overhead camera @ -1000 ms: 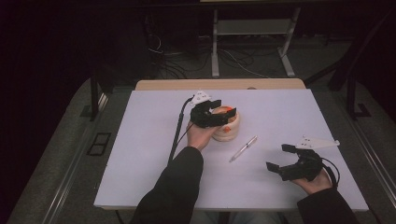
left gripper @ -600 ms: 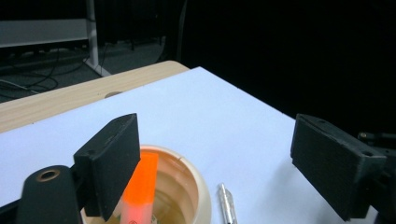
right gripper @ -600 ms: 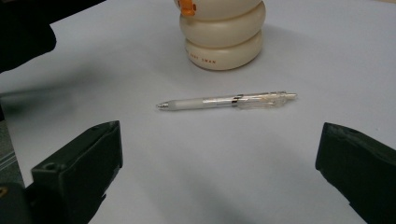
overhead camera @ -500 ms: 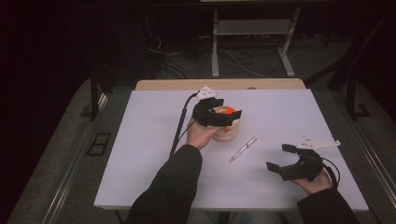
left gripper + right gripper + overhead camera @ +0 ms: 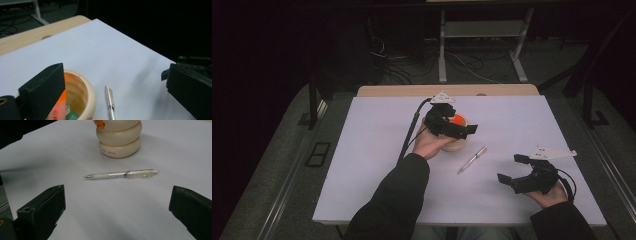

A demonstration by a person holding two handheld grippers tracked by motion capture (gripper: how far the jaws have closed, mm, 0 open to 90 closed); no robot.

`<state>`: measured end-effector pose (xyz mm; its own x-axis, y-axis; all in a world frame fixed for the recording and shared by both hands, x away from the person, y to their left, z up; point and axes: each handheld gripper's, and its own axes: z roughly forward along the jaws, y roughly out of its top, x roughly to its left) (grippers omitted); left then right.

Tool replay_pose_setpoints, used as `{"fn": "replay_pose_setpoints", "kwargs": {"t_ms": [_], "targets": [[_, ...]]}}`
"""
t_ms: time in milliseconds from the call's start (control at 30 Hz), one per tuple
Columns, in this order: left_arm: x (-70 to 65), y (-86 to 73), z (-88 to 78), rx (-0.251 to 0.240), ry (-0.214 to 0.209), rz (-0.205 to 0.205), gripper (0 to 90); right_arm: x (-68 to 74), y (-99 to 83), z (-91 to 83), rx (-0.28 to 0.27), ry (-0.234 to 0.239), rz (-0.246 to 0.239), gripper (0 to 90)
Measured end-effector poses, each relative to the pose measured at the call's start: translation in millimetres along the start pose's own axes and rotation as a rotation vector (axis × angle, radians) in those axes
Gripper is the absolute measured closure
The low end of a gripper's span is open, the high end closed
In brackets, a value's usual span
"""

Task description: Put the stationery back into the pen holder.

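On the left of the high view, the left gripper [image 5: 464,131] hangs over a cream pen pot [image 5: 455,145] near the middle of the white table [image 5: 362,150]. Its jaws stand wide apart and have just been opening; nothing is between them. The orange marker [image 5: 457,119] stands in the pot, its top sticking out above the rim. In the left gripper view the marker [image 5: 57,111] leans against the near side of the pot [image 5: 90,93], partly hidden by one black jaw; it is orange with a white and green label lower down, its long axis close to upright and its lower end hidden inside the pot. In the right gripper view the pot [image 5: 119,138] looks like stacked cream rings with small print on the lowest one, and a bit of the marker [image 5: 100,123] shows at its top.

Just right of the pot lies a clear pen [image 5: 472,159], flat on the table and apart from the pot. In the high view its long axis runs from lower left to upper right. In the right gripper view the pen [image 5: 121,174] lies crosswise, tip to the left, clip end to the right.

Farther right, near the front edge, the right gripper [image 5: 513,170] rests in the hand with its jaws wide apart and holding nothing, pointed toward the pen.
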<state>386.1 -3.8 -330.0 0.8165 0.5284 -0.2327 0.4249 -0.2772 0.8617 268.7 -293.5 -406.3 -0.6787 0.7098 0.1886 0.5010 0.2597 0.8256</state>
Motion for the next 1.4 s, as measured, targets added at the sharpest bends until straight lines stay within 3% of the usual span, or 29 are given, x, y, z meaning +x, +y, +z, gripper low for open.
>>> {"fn": "replay_pose_setpoints", "kwargs": {"t_ms": [167,533,733,1033,1167,1233,1400], "targets": [[-5.8,1.3,6.4,0.072,-0.008,0.044,0.0,-0.4,-0.2,-0.4,0.001,-0.001,0.002,0.2],[-15.0,0.9,14.7,0.126,-0.031,0.069,0.0,-0.8,-0.3,-0.7,0.000,-0.001,0.004,0.2],[-23.3,-1.2,24.7,0.188,-0.052,0.097,1.7,-1.3,-0.5,-1.3,0.001,-0.001,0.006,0.2],[-33.8,-7.3,35.9,0.307,-0.063,0.139,4.0,-3.9,-1.3,-3.4,0.000,-0.009,0.016,0.2],[-38.1,-10.6,40.3,0.356,-0.059,0.137,5.8,-4.2,-1.5,-3.2,0.001,-0.011,0.012,0.2],[-39.3,-12.8,42.8,0.393,-0.057,0.161,6.3,-4.2,-1.6,-3.3,0.000,-0.011,0.012,0.2],[-43.8,-17.7,47.1,0.430,-0.052,0.160,8.5,-4.3,-1.8,-4.0,0.003,-0.008,0.017,0.2]]}}
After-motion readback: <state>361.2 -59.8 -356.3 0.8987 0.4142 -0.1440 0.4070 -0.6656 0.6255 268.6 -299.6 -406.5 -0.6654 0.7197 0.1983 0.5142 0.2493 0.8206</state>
